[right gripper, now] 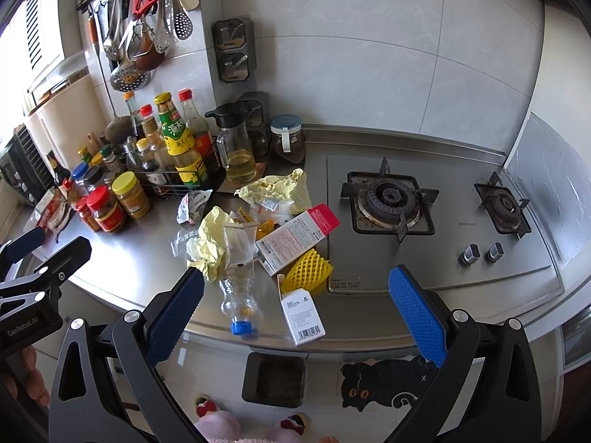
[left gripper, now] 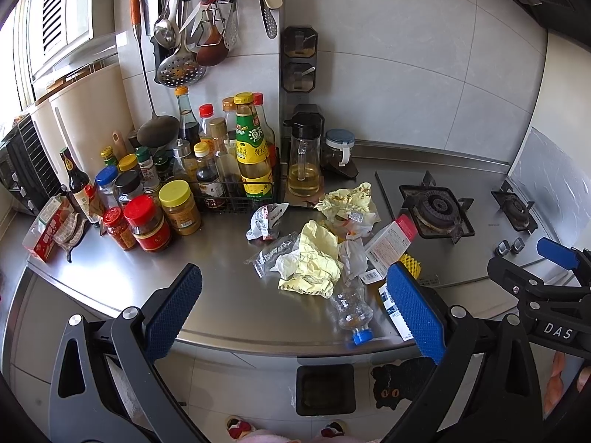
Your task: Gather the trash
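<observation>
Crumpled yellow paper [left gripper: 314, 262] and crushed clear bottle [right gripper: 238, 301] litter steel counter [left gripper: 155, 277]

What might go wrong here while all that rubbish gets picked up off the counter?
The empty plastic bottle lies on its side at the counter edge, cap outward; a nudge might roll it off, missing the black bin below. The trash pile sits close to the glass oil jug and sauce jars, so a wide-open left gripper might bump them.

Bright daylight from my left window [left gripper: 14, 85]; glare on steel counter [left gripper: 221, 306]; sharp focus, bowed dark fisheye edges
</observation>
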`<state>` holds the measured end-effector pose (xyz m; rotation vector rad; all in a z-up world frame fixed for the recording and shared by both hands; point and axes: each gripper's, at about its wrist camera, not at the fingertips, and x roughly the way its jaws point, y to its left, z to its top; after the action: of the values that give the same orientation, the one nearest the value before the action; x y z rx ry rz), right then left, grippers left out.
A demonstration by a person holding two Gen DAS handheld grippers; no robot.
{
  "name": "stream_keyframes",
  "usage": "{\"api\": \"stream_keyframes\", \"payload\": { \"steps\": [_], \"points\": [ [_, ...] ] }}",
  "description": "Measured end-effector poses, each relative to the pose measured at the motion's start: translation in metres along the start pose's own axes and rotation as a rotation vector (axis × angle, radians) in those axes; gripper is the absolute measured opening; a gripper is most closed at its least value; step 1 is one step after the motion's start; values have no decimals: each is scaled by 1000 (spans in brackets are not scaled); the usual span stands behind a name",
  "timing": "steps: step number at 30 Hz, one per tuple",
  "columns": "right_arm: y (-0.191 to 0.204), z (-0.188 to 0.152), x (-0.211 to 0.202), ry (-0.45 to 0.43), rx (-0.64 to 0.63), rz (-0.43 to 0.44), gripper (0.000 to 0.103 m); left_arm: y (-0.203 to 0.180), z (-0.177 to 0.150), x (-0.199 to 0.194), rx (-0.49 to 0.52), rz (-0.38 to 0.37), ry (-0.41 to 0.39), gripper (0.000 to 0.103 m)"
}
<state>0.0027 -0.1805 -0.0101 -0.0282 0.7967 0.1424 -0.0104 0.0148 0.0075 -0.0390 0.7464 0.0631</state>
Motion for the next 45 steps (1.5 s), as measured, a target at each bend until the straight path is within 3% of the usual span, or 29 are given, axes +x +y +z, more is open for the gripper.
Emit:
{"api": "stream_keyframes", "payload": {
  "steps": [7, 16, 18, 19, 20, 26, 31, 38, 45],
  "points": [
    [-19, -4, 28, 19, 21, 38, 100, -1, -12, 31, 19, -39, 36, 95],
    [-37, -42, 104, 185, 19, 51, 100, -10, -59, 108, 1, -133, 230, 94],
    [-37, -53, 115, 189, -36, 35, 99, -7, -69, 126, -31, -155, 280, 85],
    [-38, -58, 120, 193, -67, 31, 92, -5, -72, 134, -56, -169, 305, 80],
    [-39, -62, 124, 201, -90, 32, 88, -3, -76, 140, -78, -177, 323, 78],
    [-39, -85, 144, 226, -103, 133, 87, -20, -80, 168, -75, -197, 372, 77],
    [-24, -96, 160, 243, -149, 143, 82, -39, -80, 194, -49, -180, 411, 72],
    [-26, -104, 176, 238, -165, 131, 80, -55, -80, 224, -43, -169, 453, 72],
    [-24, -109, 188, 223, -200, 130, 72, -67, -82, 248, -34, -141, 482, 72]
  ]
}}
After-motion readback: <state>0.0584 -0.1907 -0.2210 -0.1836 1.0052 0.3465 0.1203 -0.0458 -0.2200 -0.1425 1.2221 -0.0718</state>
